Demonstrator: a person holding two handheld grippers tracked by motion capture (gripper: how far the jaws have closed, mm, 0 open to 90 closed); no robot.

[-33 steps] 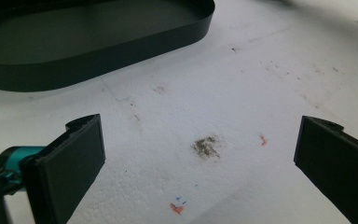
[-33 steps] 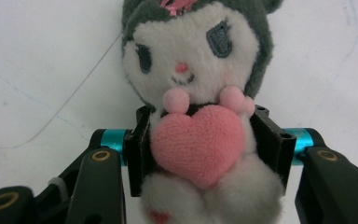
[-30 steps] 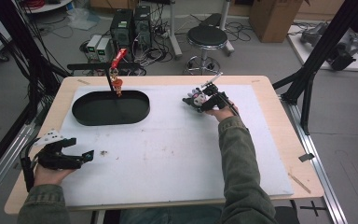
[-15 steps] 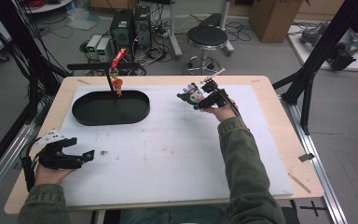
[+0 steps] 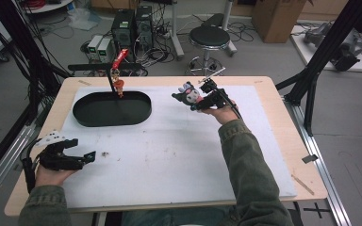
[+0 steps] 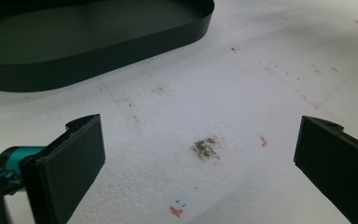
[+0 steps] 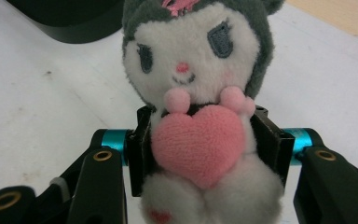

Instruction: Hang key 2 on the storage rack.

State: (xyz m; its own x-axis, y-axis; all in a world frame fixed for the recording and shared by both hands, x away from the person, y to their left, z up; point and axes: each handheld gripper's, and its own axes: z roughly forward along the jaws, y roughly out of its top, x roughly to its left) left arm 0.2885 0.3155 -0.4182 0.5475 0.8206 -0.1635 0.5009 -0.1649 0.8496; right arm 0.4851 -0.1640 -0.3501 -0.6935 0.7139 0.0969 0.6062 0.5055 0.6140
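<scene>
A small plush toy [image 7: 198,93] with a grey hood, white face and pink heart sits squeezed between the jaws of my right gripper [image 7: 204,144]. In the high view this gripper [image 5: 195,100] holds the plush toy [image 5: 190,93] in the air over the white mat, right of the black oval tray [image 5: 111,109]. My left gripper [image 5: 87,157] rests at the near left of the table, its jaws wide apart with nothing between them. In the left gripper view the open left gripper [image 6: 200,154] frames bare stained mat, and the tray's wall [image 6: 135,44] lies beyond it.
A thin black stand with a red clip and a small orange figure [image 5: 118,84] rises at the tray's far rim. The white foam mat [image 5: 179,155] covers most of the wooden table [image 5: 275,101]. A stool [image 5: 209,37] and computer boxes stand on the floor behind.
My right gripper has risen and moved left toward the tray with the plush toy in it. The left gripper has stayed in place.
</scene>
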